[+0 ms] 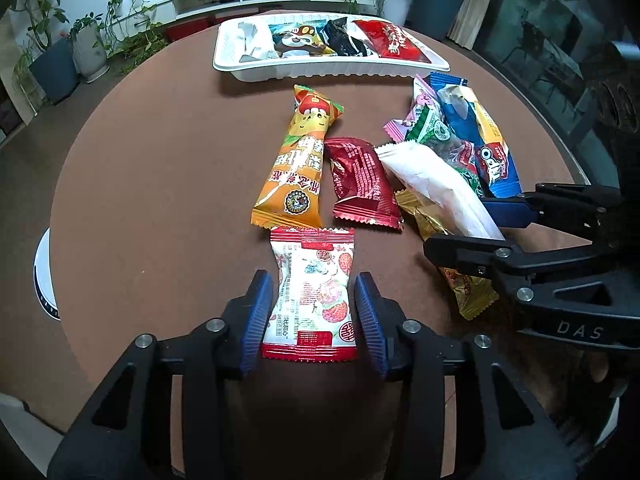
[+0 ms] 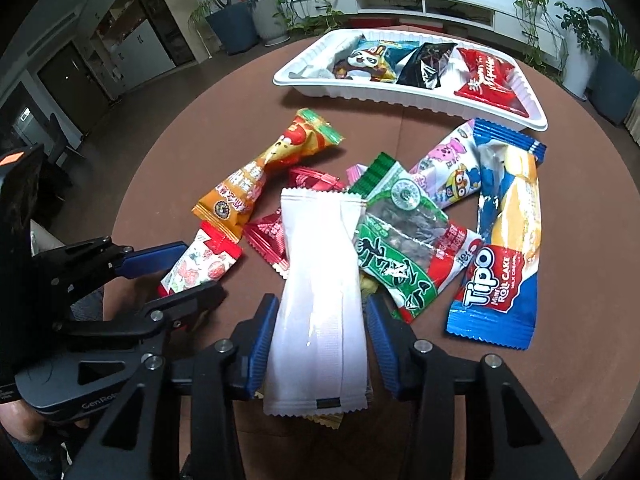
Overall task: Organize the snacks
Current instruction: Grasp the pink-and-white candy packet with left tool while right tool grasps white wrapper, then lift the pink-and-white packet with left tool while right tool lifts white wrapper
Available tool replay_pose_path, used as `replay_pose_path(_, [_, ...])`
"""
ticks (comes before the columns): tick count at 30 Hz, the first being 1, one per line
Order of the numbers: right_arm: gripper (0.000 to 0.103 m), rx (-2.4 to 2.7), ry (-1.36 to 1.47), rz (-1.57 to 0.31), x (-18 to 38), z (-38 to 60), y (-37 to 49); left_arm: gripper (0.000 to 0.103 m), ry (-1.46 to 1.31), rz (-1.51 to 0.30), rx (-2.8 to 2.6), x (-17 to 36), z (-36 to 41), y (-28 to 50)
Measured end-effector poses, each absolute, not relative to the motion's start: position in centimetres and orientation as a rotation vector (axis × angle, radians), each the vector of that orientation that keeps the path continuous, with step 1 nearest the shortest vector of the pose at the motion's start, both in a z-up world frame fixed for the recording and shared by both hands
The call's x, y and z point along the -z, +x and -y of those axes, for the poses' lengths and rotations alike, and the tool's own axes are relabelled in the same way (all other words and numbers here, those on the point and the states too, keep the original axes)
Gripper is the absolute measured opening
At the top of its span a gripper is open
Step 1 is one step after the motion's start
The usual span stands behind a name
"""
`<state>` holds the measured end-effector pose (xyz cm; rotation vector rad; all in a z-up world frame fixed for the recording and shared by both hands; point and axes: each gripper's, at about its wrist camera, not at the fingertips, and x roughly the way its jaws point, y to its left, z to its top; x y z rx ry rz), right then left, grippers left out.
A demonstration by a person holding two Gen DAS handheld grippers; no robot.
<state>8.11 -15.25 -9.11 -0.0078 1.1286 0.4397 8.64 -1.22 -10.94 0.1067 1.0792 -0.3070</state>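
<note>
My left gripper (image 1: 313, 310) has its blue pads against both sides of a white-and-red strawberry snack packet (image 1: 312, 292) lying on the brown round table; the packet is pinched narrow between them. My right gripper (image 2: 320, 332) straddles a plain white packet (image 2: 320, 280), pads close on both sides. That white packet (image 1: 436, 184) and the right gripper (image 1: 492, 220) also show in the left wrist view. The left gripper (image 2: 176, 276) and strawberry packet (image 2: 200, 266) show in the right wrist view. A white tray (image 1: 256, 70) at the far side holds several snacks.
Loose on the table: an orange packet (image 1: 298, 160), a dark red packet (image 1: 362, 182), a gold packet (image 1: 460, 280), a green packet (image 2: 396, 236), a blue Tipo roll cake (image 2: 504, 240), a pink packet (image 2: 448, 164). Potted plants and a white cabinet stand beyond the table.
</note>
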Motion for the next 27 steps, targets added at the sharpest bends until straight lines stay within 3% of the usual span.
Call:
replay_pose_path(7, [0.040, -0.437, 0.020, -1.129, 9.1, 15.8, 8.0, 0.041, 0.116, -1.074, 0.327, 10.9, 1.1, 8.6])
replay_pose_path(12, [0.034, -0.443, 0.039, -1.125, 8.8, 16.0, 7.7, 0.033, 0.128, -1.075, 0.332, 10.9, 0.9, 8.6])
replay_pose_path(27, [0.033, -0.459, 0.105, -1.148, 8.7, 17.0, 6.7, 0.030, 0.091, -1.066, 0.356, 10.9, 0.2, 8.2])
